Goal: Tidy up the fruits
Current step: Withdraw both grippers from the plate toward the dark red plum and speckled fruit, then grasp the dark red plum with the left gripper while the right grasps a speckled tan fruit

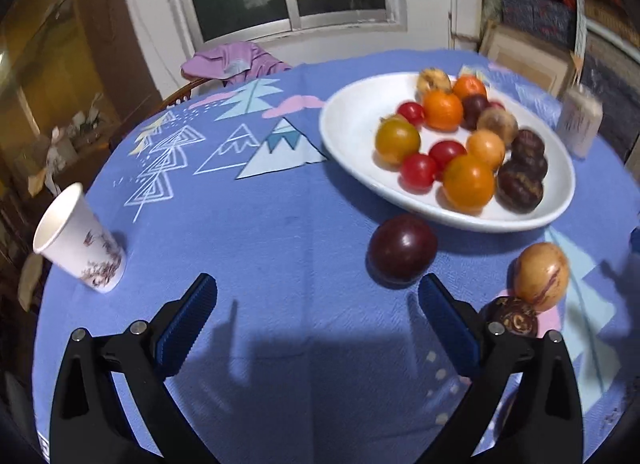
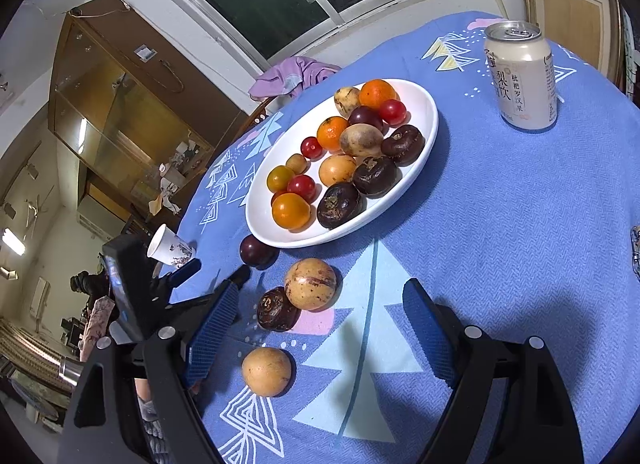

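A white plate [image 1: 352,124] [image 2: 416,168] holds several oranges, red tomatoes and dark fruits. Four fruits lie loose on the blue cloth in front of it. The dark plum [image 1: 402,248] [image 2: 257,251] sits just past my left gripper's right fingertip. My left gripper [image 1: 320,300] [image 2: 218,269] is open and empty. To the plum's right are a tan speckled fruit [image 1: 541,270] [image 2: 311,284] and a dark wrinkled fruit [image 1: 514,318] [image 2: 276,309]. My right gripper [image 2: 320,292] is open and empty just short of those two. A round tan fruit [image 2: 267,371] lies by its left finger.
A paper cup [image 1: 76,236] [image 2: 170,250] stands near the table's left edge. A drink can [image 1: 580,120] [image 2: 520,76] stands right of the plate. A chair with purple cloth [image 1: 236,60] is behind the table. The round table's edge curves close on the left.
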`<action>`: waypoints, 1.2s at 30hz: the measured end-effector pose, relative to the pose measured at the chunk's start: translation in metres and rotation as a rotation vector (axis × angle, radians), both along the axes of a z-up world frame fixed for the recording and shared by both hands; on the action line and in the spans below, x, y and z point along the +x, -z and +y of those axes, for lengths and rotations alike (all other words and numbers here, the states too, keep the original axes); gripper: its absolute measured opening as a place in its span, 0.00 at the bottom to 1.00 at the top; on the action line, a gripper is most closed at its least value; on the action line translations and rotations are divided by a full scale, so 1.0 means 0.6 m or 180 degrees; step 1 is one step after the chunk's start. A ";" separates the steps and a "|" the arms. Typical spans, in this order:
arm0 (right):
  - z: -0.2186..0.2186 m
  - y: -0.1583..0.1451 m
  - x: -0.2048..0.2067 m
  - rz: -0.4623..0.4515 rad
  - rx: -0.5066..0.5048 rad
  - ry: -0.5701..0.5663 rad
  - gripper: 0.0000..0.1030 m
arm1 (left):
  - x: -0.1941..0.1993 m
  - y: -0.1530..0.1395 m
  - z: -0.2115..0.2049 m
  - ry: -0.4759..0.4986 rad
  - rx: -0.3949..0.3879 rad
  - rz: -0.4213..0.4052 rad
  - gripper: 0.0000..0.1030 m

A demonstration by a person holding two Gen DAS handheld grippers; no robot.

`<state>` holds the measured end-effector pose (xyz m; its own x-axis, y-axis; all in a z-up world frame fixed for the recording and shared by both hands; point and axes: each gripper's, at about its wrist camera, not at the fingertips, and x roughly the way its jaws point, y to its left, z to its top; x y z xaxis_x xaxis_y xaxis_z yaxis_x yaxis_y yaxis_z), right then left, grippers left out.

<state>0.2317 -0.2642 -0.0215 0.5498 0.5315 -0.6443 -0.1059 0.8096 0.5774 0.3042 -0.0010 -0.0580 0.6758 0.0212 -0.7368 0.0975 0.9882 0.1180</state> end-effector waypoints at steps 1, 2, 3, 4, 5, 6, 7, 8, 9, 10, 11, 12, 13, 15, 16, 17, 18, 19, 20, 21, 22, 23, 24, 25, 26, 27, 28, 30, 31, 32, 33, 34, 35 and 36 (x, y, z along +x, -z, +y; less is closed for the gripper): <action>0.001 -0.001 -0.001 -0.0012 -0.0006 -0.0009 0.83 | -0.007 -0.006 0.009 -0.0015 -0.0045 -0.0034 0.96; 0.003 -0.001 -0.002 -0.0024 -0.0016 -0.0022 0.83 | -0.012 -0.010 0.013 -0.0013 -0.0065 -0.0070 0.96; 0.006 -0.001 -0.002 -0.0033 -0.0031 -0.0039 0.83 | -0.015 -0.012 0.013 0.0008 -0.0101 -0.0098 0.96; 0.008 -0.001 -0.002 -0.0035 -0.0044 -0.0056 0.83 | -0.016 -0.013 0.010 0.0055 -0.0180 -0.0121 0.96; 0.011 0.000 -0.002 -0.0042 -0.0053 -0.0075 0.83 | -0.015 -0.012 0.004 0.0094 -0.0232 -0.0122 0.96; 0.012 0.000 -0.003 -0.0054 -0.0052 -0.0084 0.83 | -0.014 -0.010 -0.003 0.0135 -0.0257 -0.0119 0.96; 0.013 0.000 -0.004 -0.0071 -0.0048 -0.0101 0.83 | -0.009 -0.006 -0.012 0.0171 -0.0230 -0.0128 0.96; 0.015 -0.001 -0.005 -0.0096 -0.0043 -0.0130 0.83 | -0.002 -0.002 -0.020 0.0183 -0.0184 -0.0137 0.96; 0.018 -0.002 -0.006 -0.0124 -0.0041 -0.0157 0.83 | 0.003 0.002 -0.026 0.0196 -0.0127 -0.0146 0.96; 0.021 -0.003 -0.008 -0.0143 -0.0044 -0.0184 0.83 | 0.007 0.005 -0.030 0.0205 -0.0111 -0.0137 0.96; 0.027 -0.003 -0.008 -0.0152 -0.0048 -0.0238 0.83 | 0.010 0.007 -0.033 0.0228 -0.0131 -0.0117 0.96; 0.031 -0.002 -0.009 -0.0148 -0.0043 -0.0286 0.83 | 0.013 0.009 -0.035 0.0258 -0.0170 -0.0102 0.96; 0.036 0.000 -0.009 -0.0142 -0.0035 -0.0332 0.83 | 0.015 0.010 -0.037 0.0303 -0.0211 -0.0081 0.96; 0.044 0.004 -0.008 -0.0138 -0.0048 -0.0375 0.81 | 0.018 0.009 -0.041 0.0344 -0.0218 -0.0109 0.96; 0.047 0.007 -0.006 -0.0128 -0.0054 -0.0377 0.81 | 0.020 0.008 -0.043 0.0372 -0.0218 -0.0128 0.96; 0.048 0.011 -0.003 -0.0101 -0.0040 -0.0366 0.78 | 0.023 0.008 -0.046 0.0399 -0.0221 -0.0127 0.96; 0.050 0.015 -0.001 -0.0069 -0.0020 -0.0354 0.74 | 0.025 0.008 -0.048 0.0426 -0.0227 -0.0119 0.96; 0.050 0.020 0.002 -0.0035 -0.0002 -0.0337 0.74 | 0.028 0.010 -0.052 0.0459 -0.0234 -0.0099 0.96; 0.051 0.024 0.006 -0.0008 -0.0005 -0.0301 0.73 | 0.030 0.011 -0.054 0.0487 -0.0239 -0.0086 0.96; 0.054 0.026 0.009 0.0011 -0.0032 -0.0282 0.68 | 0.031 0.011 -0.057 0.0517 -0.0239 -0.0085 0.95; 0.057 0.030 0.013 0.0036 -0.0043 -0.0278 0.65 | 0.031 0.010 -0.060 0.0534 -0.0235 -0.0093 0.95; 0.060 0.035 0.018 0.0075 -0.0030 -0.0268 0.61 | 0.033 0.010 -0.061 0.0548 -0.0233 -0.0098 0.95; 0.063 0.038 0.022 0.0103 -0.0023 -0.0263 0.56 | 0.033 0.011 -0.063 0.0561 -0.0229 -0.0098 0.95; 0.068 0.041 0.026 0.0116 -0.0030 -0.0266 0.54 | 0.035 0.012 -0.065 0.0576 -0.0229 -0.0082 0.94; 0.074 0.042 0.029 0.0113 -0.0070 -0.0263 0.52 | 0.036 0.013 -0.066 0.0588 -0.0235 -0.0066 0.91; 0.079 0.042 0.031 0.0104 -0.0125 -0.0254 0.51 | 0.037 0.014 -0.066 0.0598 -0.0244 -0.0052 0.89; 0.085 0.043 0.031 0.0097 -0.0169 -0.0248 0.51 | 0.039 0.015 -0.066 0.0605 -0.0256 -0.0031 0.82; 0.095 0.044 0.034 0.0080 -0.0281 -0.0221 0.51 | 0.044 0.019 -0.064 0.0600 -0.0283 0.0024 0.79; 0.098 0.045 0.035 0.0074 -0.0329 -0.0211 0.51 | 0.047 0.021 -0.062 0.0593 -0.0309 0.0053 0.79; 0.102 0.047 0.036 0.0068 -0.0381 -0.0197 0.51 | 0.048 0.022 -0.059 0.0587 -0.0335 0.0071 0.78; 0.104 0.048 0.037 0.0068 -0.0417 -0.0183 0.51 | 0.049 0.023 -0.057 0.0586 -0.0362 0.0083 0.78; 0.105 0.050 0.039 0.0075 -0.0439 -0.0164 0.51 | 0.049 0.024 -0.055 0.0590 -0.0379 0.0093 0.78; 0.106 0.053 0.042 0.0095 -0.0456 -0.0147 0.51 | 0.050 0.025 -0.055 0.0594 -0.0388 0.0106 0.78; 0.108 0.057 0.045 0.0125 -0.0462 -0.0144 0.51 | 0.052 0.026 -0.055 0.0602 -0.0391 0.0126 0.78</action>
<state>0.2587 -0.1995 -0.0559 0.5003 0.4550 -0.7367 -0.1240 0.8797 0.4592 0.3356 -0.0340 -0.0739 0.6297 -0.1945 -0.7521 0.2845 0.9586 -0.0097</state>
